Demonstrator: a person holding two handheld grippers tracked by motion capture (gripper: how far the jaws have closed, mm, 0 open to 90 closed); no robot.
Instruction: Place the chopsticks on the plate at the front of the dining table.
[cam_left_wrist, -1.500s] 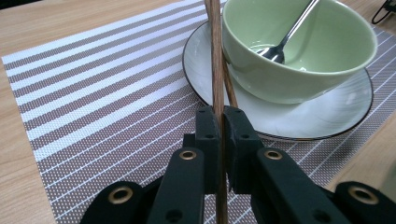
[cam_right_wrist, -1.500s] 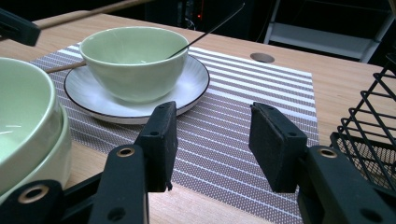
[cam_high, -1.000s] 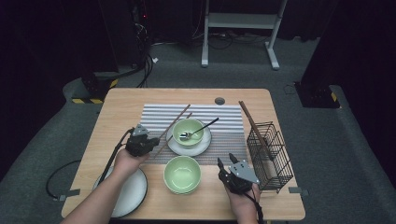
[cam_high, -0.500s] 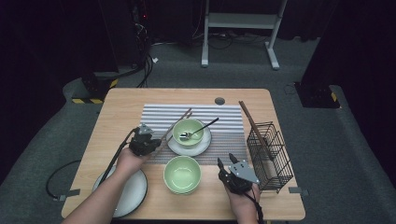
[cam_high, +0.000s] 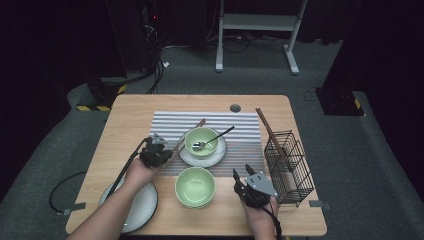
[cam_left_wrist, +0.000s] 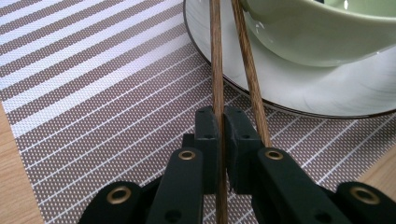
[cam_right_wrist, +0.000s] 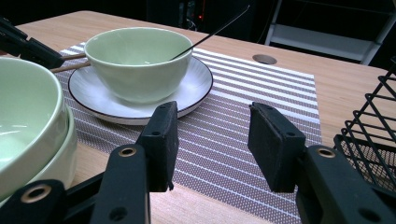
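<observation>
Left jaws: the left gripper (cam_left_wrist: 219, 135) is clenched on one thin brown wooden chopstick (cam_left_wrist: 216, 60), and the pads pinch it near its lower part.
Second chopstick: the other brown wooden stick (cam_left_wrist: 250, 70) lies just beside the first one, outside the right pad, not grasped as far as I can see.
Where the chopsticks are: both lean on the rim of the white round ceramic saucer (cam_left_wrist: 327, 93), at the left side of the pale green glazed bowl (cam_left_wrist: 322, 28); the lower ends are over the striped woven placemat (cam_left_wrist: 93, 102).
Why held so: I judge the grip low on the stick allows lifting it off the saucer edge.
Right jaws: the right gripper (cam_right_wrist: 212, 140) is released, with nothing between the pads, and it waits over the near edge of the placemat.
Further out: a thin dark metal spoon (cam_high: 212, 139) rests in the bowl; a second green bowl (cam_high: 195, 186) stands near the front; a black wire basket (cam_high: 287, 165) is at the right, a grey-white plate (cam_high: 142, 205) at the left, on the light wooden table (cam_high: 130, 115).
</observation>
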